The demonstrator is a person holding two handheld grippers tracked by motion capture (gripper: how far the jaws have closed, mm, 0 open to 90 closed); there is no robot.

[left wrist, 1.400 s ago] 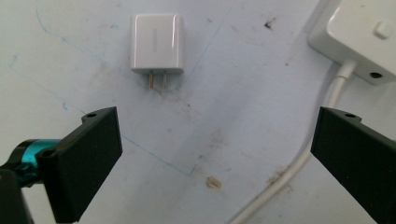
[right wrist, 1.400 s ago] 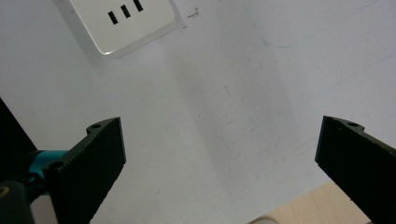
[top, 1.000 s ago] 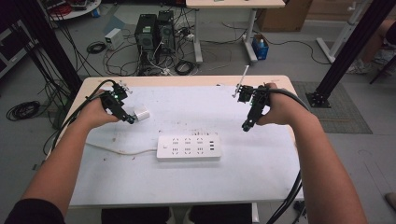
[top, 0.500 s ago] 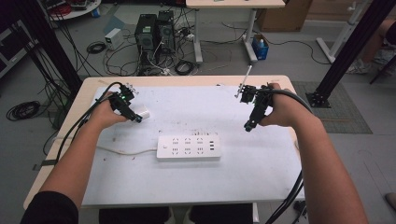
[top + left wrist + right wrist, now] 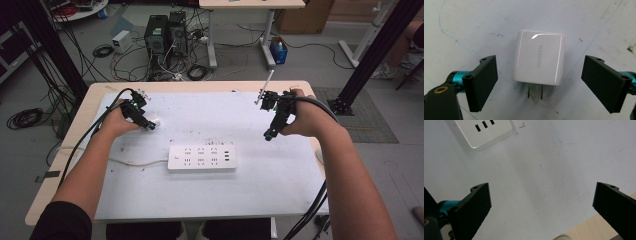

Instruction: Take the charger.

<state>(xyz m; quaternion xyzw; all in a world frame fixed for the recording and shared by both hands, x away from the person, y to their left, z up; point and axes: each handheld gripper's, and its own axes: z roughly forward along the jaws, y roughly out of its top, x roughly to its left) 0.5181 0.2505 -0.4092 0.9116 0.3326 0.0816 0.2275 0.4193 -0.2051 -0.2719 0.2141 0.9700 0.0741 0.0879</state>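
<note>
A white UGREEN charger [image 5: 539, 60] lies flat on the white table top [image 5: 461, 22], its two prongs pointing toward the camera. My left gripper [image 5: 539, 62] straddles it. Its jaws have just been closing, but a gap still shows on each side and neither pad [image 5: 482, 82] touches the charger, so it is open. In the high view this gripper [image 5: 149, 125] sits at the left of the table with the charger [image 5: 155, 121] at its tip. My right gripper [image 5: 269, 135] hovers at the right, open with nothing between its jaws [image 5: 541, 202].
A white power strip [image 5: 201, 158] with several sockets and USB ports lies mid-table, its cord running left; its corner [image 5: 486, 131] shows in the right gripper view. The wooden table edge [image 5: 584, 230] is close to the right gripper. Cables trail from both grippers.
My left hand has come down and shifted a little toward the table's middle, onto the charger. The right hand has stayed almost still.
</note>
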